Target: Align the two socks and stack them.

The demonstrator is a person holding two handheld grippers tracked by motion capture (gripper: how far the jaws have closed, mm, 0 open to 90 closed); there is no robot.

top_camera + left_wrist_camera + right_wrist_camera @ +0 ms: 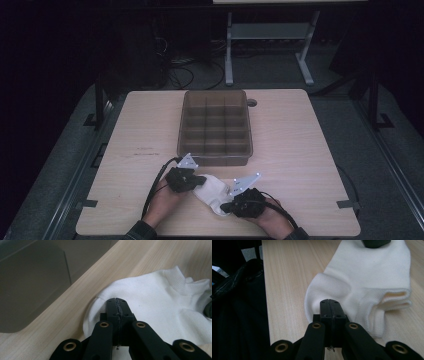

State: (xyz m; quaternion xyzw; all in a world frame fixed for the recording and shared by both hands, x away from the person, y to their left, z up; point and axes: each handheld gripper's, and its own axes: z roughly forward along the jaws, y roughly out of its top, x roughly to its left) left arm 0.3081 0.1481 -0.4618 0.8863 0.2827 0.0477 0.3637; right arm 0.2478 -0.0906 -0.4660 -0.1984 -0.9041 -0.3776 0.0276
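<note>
- White knit cotton: a pair of short socks lies flat on the near part of the table, just in front of the compartment box and between the person's two hands.
- The left gripper has its jaws closed together, the tips pressed on the rounded edge at one end of the socks; a little fabric seems pinched in the seam between them, though I cannot tell how much.
- The right gripper is closed as tightly on the other end, near the heel curve, beside the ribbed cuffs that lie stacked one on the other.
- Holding both ends at once likely keeps the two socks aligned and taut, so they can be lifted or folded as one piece.
- The fabric is soft, finely ribbed and smooth over the foot, with a thicker band at the openings; it wrinkles slightly where the jaws bite.
- The box is translucent smoky plastic with rounded corners, divided into a grid of small cells, all apparently empty.
- The table is pale wood-grain laminate, matt and smooth; the jaws are hard black plastic with brass-coloured pivots.
</note>
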